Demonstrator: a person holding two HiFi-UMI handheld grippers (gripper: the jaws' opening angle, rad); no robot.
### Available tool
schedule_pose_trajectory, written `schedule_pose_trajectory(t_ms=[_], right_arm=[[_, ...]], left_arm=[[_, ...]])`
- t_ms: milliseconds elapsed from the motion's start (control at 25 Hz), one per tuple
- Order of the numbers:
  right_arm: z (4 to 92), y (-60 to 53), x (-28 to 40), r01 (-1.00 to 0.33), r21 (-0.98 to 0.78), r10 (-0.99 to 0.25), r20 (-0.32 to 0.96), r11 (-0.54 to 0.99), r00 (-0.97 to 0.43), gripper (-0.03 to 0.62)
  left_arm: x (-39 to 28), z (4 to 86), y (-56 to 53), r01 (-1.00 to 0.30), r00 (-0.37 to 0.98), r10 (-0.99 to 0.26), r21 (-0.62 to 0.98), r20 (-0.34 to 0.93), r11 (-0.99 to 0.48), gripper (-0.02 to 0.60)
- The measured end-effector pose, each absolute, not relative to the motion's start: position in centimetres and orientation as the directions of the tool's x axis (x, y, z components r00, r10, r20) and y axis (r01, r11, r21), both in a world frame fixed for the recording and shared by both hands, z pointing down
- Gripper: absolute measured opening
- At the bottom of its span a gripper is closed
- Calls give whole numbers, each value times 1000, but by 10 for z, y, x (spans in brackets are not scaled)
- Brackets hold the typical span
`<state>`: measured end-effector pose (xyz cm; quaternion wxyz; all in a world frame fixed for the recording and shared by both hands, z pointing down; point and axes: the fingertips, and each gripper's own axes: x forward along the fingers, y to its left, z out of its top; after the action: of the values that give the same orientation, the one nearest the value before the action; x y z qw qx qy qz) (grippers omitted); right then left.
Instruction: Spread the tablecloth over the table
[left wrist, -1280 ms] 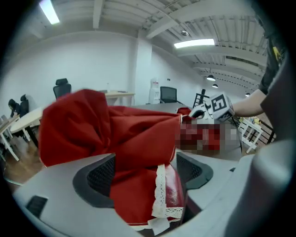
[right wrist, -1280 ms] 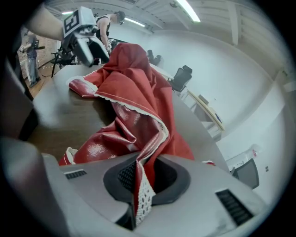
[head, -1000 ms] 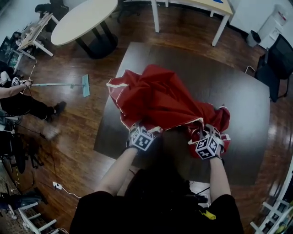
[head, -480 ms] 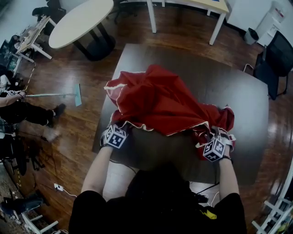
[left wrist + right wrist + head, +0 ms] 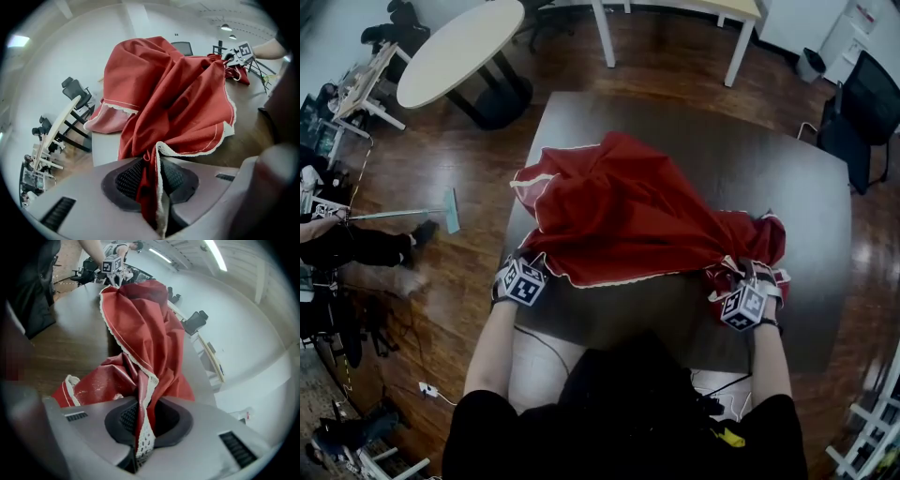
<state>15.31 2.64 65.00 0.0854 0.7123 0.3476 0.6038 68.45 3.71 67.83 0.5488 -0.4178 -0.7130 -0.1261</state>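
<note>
The tablecloth [image 5: 619, 211] lies heaped centrally, table [image 5: 750, 150] bare beyond and rightward; my left gripper [image 5: 529, 261], jaws just closing, and right gripper [image 5: 742, 274] each clamp its hem.

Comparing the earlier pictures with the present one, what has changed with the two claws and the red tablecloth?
The left claw moved left along the near edge of the dark table; its jaws have just been closing and now pinch the hem of the red tablecloth. The right claw shifted slightly right, stretching the hem between them. Unchanged: the right claw's grip, and the cloth bunched on the table.
</note>
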Motion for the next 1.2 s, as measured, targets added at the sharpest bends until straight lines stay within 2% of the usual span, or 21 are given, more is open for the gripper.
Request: schedule_pose_trajectory(t_ms=[80,160,200,240,400,600,840,920,1000,1120,1200], right_arm=[[642,26,155,472,522,611,790,-710,46,58],[632,29,154,583,480,636,767,-656,84,149],[623,31,152,628,456,652,751,-631,110,205],[617,32,150,664,431,664,736,-611,133,238],[611,19,147,713,380,677,714,-589,178,242],[615,5,155,716,336,660,717,-611,226,242],[602,-6,149,700,336,676,681,-630,281,242],[599,-10,141,710,321,677,676,-627,292,242],[595,-12,133,716,301,672,673,-630,309,242],[596,-16,125,713,279,655,682,-643,325,242],[603,-16,124,715,256,642,687,-651,339,242]], left_arm=[[685,669,33,748,-55,479,-282,876,601,138],[682,650,33,768,-52,527,-303,848,564,261],[673,634,37,769,-56,566,-326,822,550,304],[661,617,43,763,-70,610,-351,789,542,308],[590,560,65,745,-184,702,-368,688,556,308],[515,539,48,769,-206,683,-315,701,556,308],[437,540,18,714,-285,652,-298,703,633,308],[428,540,21,725,-258,672,-320,695,610,308],[440,546,27,758,-187,697,-350,692,551,279],[492,551,27,801,-22,730,-425,683,422,44],[531,551,20,820,57,725,-446,686,357,12]])
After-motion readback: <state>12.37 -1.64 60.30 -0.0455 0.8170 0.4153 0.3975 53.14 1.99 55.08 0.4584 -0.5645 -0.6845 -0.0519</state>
